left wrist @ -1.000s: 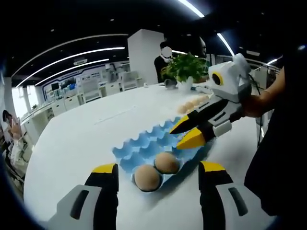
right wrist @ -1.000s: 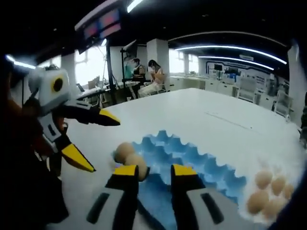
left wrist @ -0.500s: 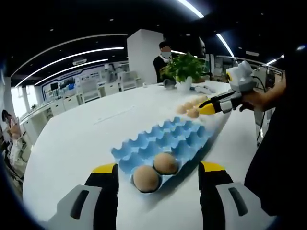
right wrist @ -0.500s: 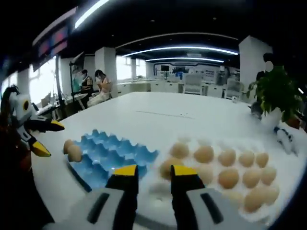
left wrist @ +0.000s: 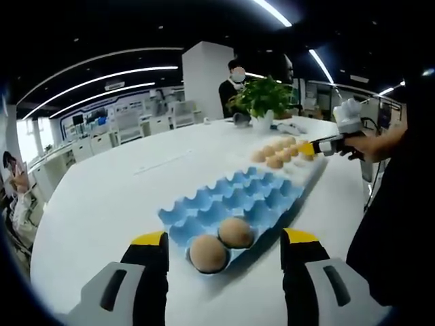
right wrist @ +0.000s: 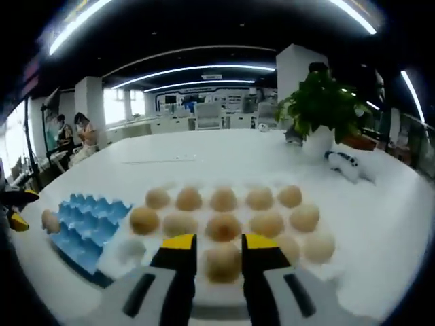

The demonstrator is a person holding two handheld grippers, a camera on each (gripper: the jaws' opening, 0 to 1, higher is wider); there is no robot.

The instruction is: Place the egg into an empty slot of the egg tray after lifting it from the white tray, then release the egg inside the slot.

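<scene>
Left gripper view: the left hand-held gripper [left wrist: 223,252] has its jaws spread wide with nothing between them, hovering over the near edge of the blue egg tray [left wrist: 234,200]. Two eggs [left wrist: 209,252] sit side by side in the tray's nearest slots; every slot behind them is vacant. The tray lies on the white surface [left wrist: 109,204], with broad bare room to its left and beyond it. The tray's far end is just beside the white tray [left wrist: 307,165], which carries a cluster of eggs. The right hand-held gripper [left wrist: 314,145] reaches in from the right over that white tray. A potted plant [left wrist: 264,100] stands near the far edge of the surface.

Right gripper view: the right hand-held gripper [right wrist: 219,239] has its jaws set narrow, with a brown egg [right wrist: 223,262] lying in the gap between the tips; whether the tips touch it cannot be told. This egg rests on the white tray [right wrist: 343,261] among rows of others. The blue egg tray [right wrist: 85,224] lies just beside the white tray's left edge. Bare surface extends to the right toward the potted plant [right wrist: 319,109]
</scene>
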